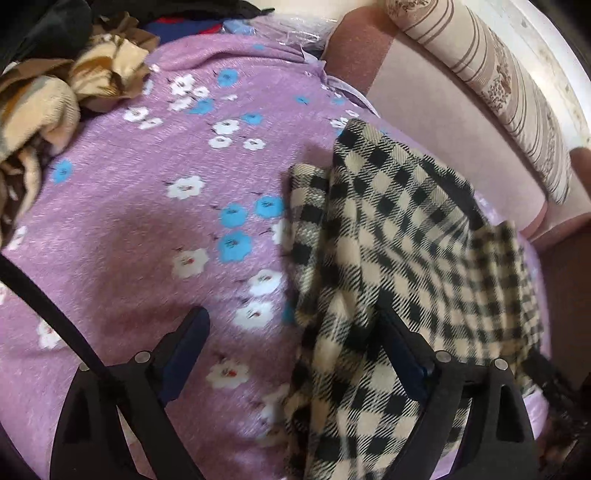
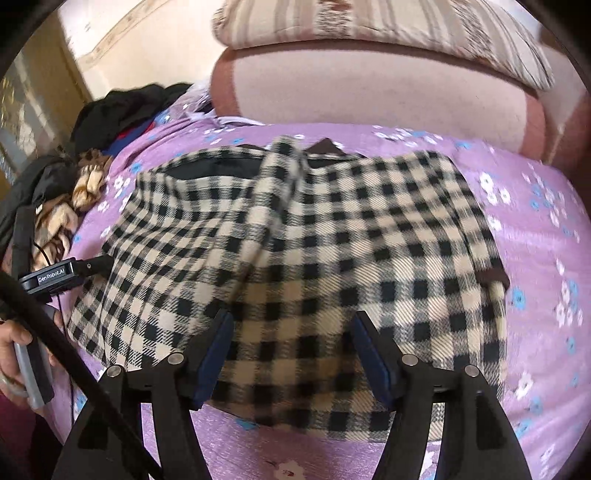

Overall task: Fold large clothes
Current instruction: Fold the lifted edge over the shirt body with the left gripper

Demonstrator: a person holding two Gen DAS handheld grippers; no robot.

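A cream and black checked garment (image 2: 314,240) lies partly folded on a purple flowered bedspread (image 2: 535,236). In the left wrist view the garment (image 1: 399,258) lies at the right, with a folded layer on top. My left gripper (image 1: 291,332) is open at the garment's left edge; its right finger sits on or under the cloth, its left finger over bare bedspread (image 1: 129,221). My right gripper (image 2: 291,332) is open, fingers spread over the garment's near edge, holding nothing. The left gripper (image 2: 88,267) also shows at the garment's left side in the right wrist view.
A pile of brown, cream, black and blue clothes (image 1: 55,96) lies at the far left of the bed, also in the right wrist view (image 2: 92,177). A pink padded headboard (image 2: 388,92) with a striped pillow (image 2: 388,22) stands behind.
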